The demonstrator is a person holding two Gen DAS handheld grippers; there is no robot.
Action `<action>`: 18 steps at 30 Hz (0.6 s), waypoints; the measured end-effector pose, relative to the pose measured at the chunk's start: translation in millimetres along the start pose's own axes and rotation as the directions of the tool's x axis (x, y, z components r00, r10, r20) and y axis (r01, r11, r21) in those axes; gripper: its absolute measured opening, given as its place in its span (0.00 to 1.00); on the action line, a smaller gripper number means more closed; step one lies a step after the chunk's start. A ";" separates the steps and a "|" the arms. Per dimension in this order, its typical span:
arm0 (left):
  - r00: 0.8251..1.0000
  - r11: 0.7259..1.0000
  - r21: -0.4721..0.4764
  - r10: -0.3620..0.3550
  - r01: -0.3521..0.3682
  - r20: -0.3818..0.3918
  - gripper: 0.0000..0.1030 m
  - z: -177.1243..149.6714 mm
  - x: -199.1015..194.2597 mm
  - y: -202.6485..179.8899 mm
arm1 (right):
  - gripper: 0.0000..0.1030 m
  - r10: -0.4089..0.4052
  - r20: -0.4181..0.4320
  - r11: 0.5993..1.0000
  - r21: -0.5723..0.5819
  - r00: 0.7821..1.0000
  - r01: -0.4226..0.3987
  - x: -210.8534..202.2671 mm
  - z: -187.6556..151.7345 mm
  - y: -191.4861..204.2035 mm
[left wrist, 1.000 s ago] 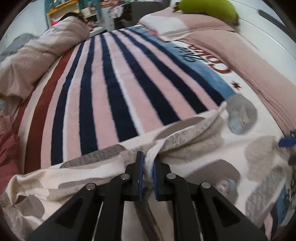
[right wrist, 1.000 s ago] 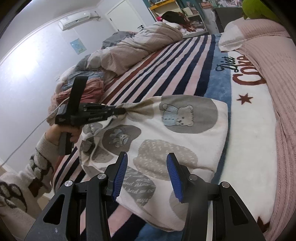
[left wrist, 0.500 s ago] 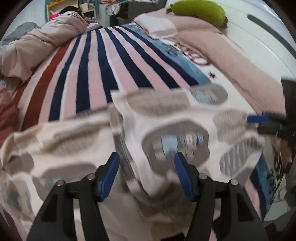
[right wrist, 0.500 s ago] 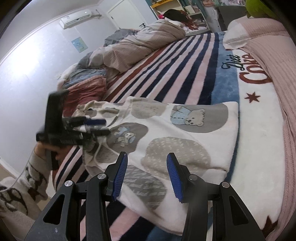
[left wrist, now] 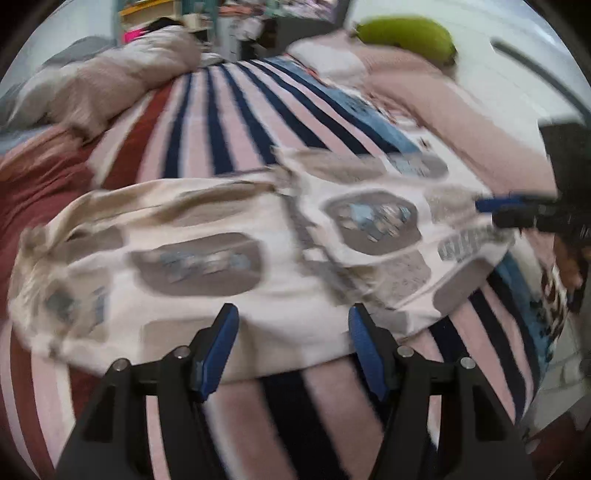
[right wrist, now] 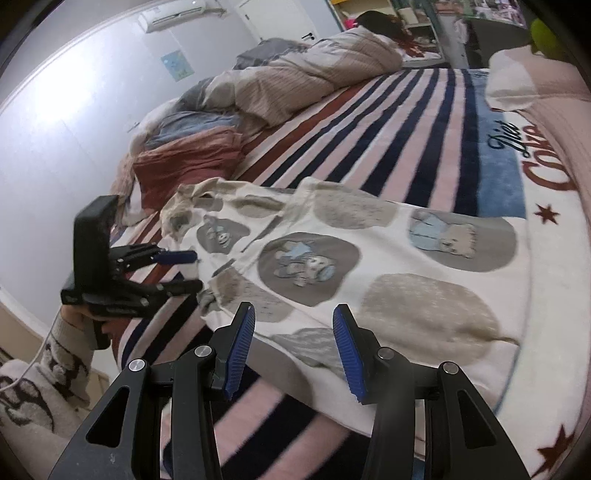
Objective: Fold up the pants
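Note:
The pants (left wrist: 280, 266) are cream with grey patches and bear prints. They lie folded over on the striped bed blanket, also in the right wrist view (right wrist: 369, 266). My left gripper (left wrist: 290, 343) is open and empty, just above the pants' near edge; it also shows at the left of the right wrist view (right wrist: 184, 269). My right gripper (right wrist: 293, 345) is open and empty over the pants' near edge; its blue tip shows at the right of the left wrist view (left wrist: 495, 205).
The striped blanket (right wrist: 406, 122) covers the bed. Crumpled beige and red bedding (right wrist: 295, 74) is piled along the far left side. A pink quilt (left wrist: 461, 110) and a green plush (left wrist: 406, 33) lie by the headboard. The bed's edge is just below both grippers.
My left gripper let go of the bunched pants fabric, opened, and pulled back toward the bed's edge. The pants dropped flat, folded over. My right gripper stayed open and shifted slightly.

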State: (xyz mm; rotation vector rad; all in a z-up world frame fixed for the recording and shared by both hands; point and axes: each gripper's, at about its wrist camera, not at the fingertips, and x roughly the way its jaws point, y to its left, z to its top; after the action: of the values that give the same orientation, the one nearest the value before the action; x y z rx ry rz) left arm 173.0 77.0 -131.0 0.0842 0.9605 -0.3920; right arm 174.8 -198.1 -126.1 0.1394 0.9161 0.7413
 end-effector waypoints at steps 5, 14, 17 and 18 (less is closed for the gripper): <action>0.991 0.962 -0.271 0.061 -0.027 0.121 0.64 -23.6 -39.5 81.0 | 0.39 -0.028 0.014 0.999 0.019 1.000 0.027 0.2 6.2 9.4; 0.975 0.818 -0.576 0.133 -0.005 0.180 0.64 -64.7 -40.0 184.4 | 0.39 -0.108 0.050 0.989 0.103 0.993 0.102 3.7 6.1 10.2; 0.971 0.784 -0.620 0.126 0.026 0.201 0.64 -66.3 -27.2 203.1 | 0.42 -0.116 0.041 0.984 0.140 0.992 0.109 9.3 2.9 4.9; 0.972 0.777 -0.628 0.117 0.040 0.206 0.64 -65.5 -21.8 207.5 | 0.42 -0.119 0.038 0.983 0.144 0.992 0.112 10.4 2.5 4.7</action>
State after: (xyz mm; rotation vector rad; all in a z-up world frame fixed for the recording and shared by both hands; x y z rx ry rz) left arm 185.8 291.4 -172.1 -0.5495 0.8094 -0.0192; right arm 178.2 -187.4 -129.6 0.2260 0.9241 0.5631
